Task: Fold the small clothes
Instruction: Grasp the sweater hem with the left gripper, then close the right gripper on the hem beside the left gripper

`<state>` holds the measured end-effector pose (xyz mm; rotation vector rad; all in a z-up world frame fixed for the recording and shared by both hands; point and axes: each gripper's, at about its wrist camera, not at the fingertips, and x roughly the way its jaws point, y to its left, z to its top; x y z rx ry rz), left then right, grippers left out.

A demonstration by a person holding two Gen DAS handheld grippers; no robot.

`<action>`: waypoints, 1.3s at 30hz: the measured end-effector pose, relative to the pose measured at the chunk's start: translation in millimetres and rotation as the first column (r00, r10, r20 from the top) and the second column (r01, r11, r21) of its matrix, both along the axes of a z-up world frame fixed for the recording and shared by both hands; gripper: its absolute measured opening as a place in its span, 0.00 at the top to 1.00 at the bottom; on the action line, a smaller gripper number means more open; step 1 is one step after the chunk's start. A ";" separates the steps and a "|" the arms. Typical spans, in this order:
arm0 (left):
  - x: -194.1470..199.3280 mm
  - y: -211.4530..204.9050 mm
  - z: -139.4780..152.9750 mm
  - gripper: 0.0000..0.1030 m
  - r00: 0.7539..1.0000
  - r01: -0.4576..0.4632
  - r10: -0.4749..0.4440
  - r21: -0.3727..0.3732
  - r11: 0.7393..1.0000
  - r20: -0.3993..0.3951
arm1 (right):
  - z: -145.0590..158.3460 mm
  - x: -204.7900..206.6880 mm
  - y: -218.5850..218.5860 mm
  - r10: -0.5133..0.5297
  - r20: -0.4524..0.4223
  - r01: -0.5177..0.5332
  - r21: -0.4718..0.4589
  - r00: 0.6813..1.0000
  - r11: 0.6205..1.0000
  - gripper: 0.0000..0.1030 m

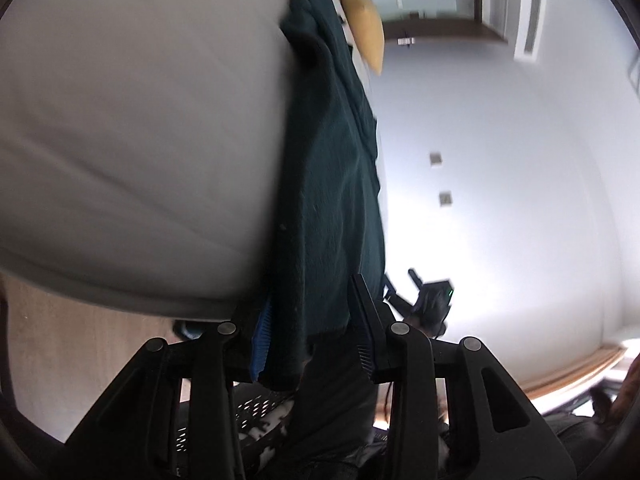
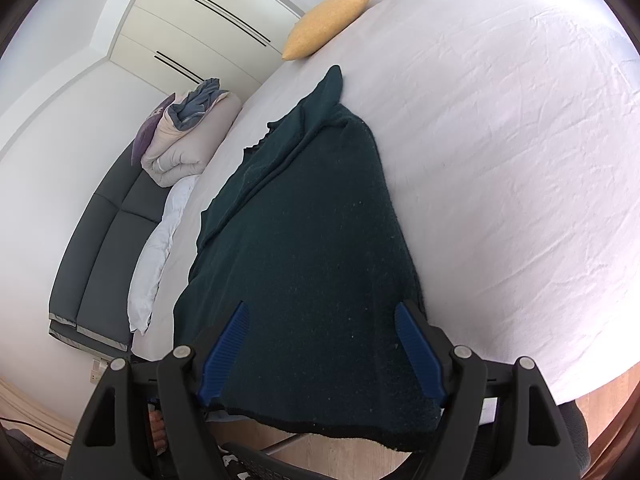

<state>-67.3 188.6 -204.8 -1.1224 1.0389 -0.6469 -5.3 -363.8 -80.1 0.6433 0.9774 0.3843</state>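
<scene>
A dark green knitted garment (image 2: pixel 304 248) lies lengthwise on the white bed sheet (image 2: pixel 500 152), its near hem hanging over the bed's edge. My right gripper (image 2: pixel 320 344) is open, its blue-padded fingers (image 2: pixel 224 352) standing wide on either side of the near hem, above the cloth. In the left wrist view, which is rolled sideways, the same garment (image 1: pixel 332 184) runs between my left gripper's (image 1: pixel 312 320) fingers. The fingers stand apart with cloth between them; I cannot tell whether they pinch it.
A yellow pillow (image 2: pixel 324 24) lies at the bed's far end. A rolled duvet with clothes (image 2: pixel 188 136) sits on a dark bench (image 2: pixel 104 240) left of the bed. Wooden floor (image 2: pixel 328 452) shows below the bed's edge. A black device (image 1: pixel 432 300) shows by the white wall.
</scene>
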 end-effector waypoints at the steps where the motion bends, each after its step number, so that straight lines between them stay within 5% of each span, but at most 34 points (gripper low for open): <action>1: 1.3 -4.2 -0.8 0.67 1.000 0.016 -0.015 0.017 1.000 -0.009 | -0.2 -0.2 0.0 0.002 0.000 -0.002 -0.003 1.000 1.000 0.24; 7: 9.3 -13.8 0.7 0.69 0.999 0.041 -0.041 0.061 0.997 -0.012 | -0.1 -5.5 -5.1 0.015 -0.010 -0.015 -0.014 1.000 1.000 0.26; 12: 16.0 -21.3 11.0 0.89 1.000 0.015 -0.016 0.108 0.994 0.015 | 9.2 -15.0 -22.5 -0.013 -0.017 0.011 -0.073 1.000 0.997 0.27; 17: 28.4 -33.8 24.4 0.94 0.999 0.022 -0.030 0.172 0.985 0.044 | 7.8 -18.6 -40.7 -0.026 -0.079 0.016 -0.128 0.997 0.992 0.26; 24: 32.6 -54.0 29.5 0.95 0.999 0.000 -0.008 0.166 0.986 0.053 | -10.2 -9.7 -23.7 0.066 -0.168 -0.090 -0.140 0.984 0.986 0.28; 39: 26.8 -32.5 30.8 0.95 0.996 0.000 -0.014 0.152 0.988 0.086 | -28.8 -15.5 -20.3 0.118 -0.199 -0.115 0.029 0.973 0.993 0.79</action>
